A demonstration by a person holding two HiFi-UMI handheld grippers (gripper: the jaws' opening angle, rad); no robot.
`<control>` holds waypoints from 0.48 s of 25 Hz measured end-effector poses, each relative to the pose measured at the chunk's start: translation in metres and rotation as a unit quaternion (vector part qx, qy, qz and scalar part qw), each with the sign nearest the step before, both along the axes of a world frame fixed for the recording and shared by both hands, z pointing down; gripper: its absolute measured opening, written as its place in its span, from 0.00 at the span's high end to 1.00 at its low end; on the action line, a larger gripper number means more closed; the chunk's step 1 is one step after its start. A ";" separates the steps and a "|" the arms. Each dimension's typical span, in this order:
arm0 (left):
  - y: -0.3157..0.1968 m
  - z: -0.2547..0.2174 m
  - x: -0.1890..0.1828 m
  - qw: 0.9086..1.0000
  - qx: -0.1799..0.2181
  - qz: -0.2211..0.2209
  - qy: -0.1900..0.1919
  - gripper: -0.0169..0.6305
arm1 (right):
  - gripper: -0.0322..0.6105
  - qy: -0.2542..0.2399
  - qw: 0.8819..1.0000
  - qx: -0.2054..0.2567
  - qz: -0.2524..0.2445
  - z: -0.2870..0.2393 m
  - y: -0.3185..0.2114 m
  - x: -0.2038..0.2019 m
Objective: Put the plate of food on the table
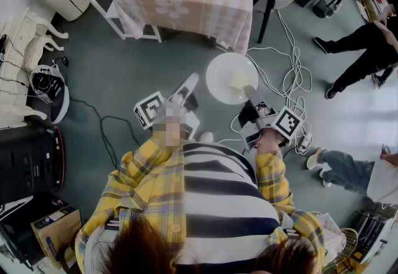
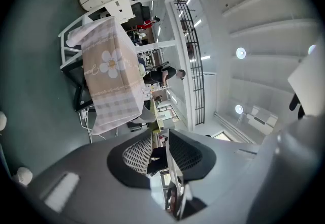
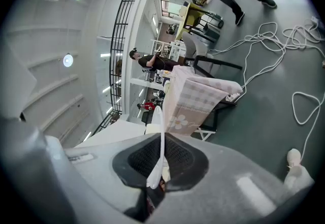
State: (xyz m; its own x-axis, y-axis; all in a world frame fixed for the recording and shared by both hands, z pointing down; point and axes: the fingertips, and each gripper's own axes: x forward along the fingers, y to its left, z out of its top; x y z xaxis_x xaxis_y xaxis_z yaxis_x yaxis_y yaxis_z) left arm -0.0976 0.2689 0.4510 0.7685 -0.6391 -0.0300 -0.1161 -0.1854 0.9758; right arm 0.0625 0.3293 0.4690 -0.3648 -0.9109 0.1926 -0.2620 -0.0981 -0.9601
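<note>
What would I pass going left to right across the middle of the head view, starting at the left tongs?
Left tongs → white plate → white cables → person in black. The right tongs overlap the plate, so they're left out.

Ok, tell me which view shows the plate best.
The head view: the whole plate and its food from above, the right gripper clamped on it. The right gripper view shows only the rim edge-on between the jaws; the left gripper view shows no sure plate.
</note>
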 end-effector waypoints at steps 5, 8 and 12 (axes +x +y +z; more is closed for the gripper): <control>0.000 0.001 0.001 1.000 -0.002 0.002 0.000 0.84 | 0.93 0.000 1.000 0.005 -0.004 -0.001 -0.001 -0.002; 0.001 0.001 0.003 1.000 0.000 0.004 -0.001 0.85 | 0.93 0.003 1.000 0.005 -0.004 0.000 -0.001 -0.001; 0.002 0.008 0.005 1.000 0.005 0.009 -0.018 0.85 | 0.94 0.001 1.000 0.005 -0.006 0.001 -0.002 -0.001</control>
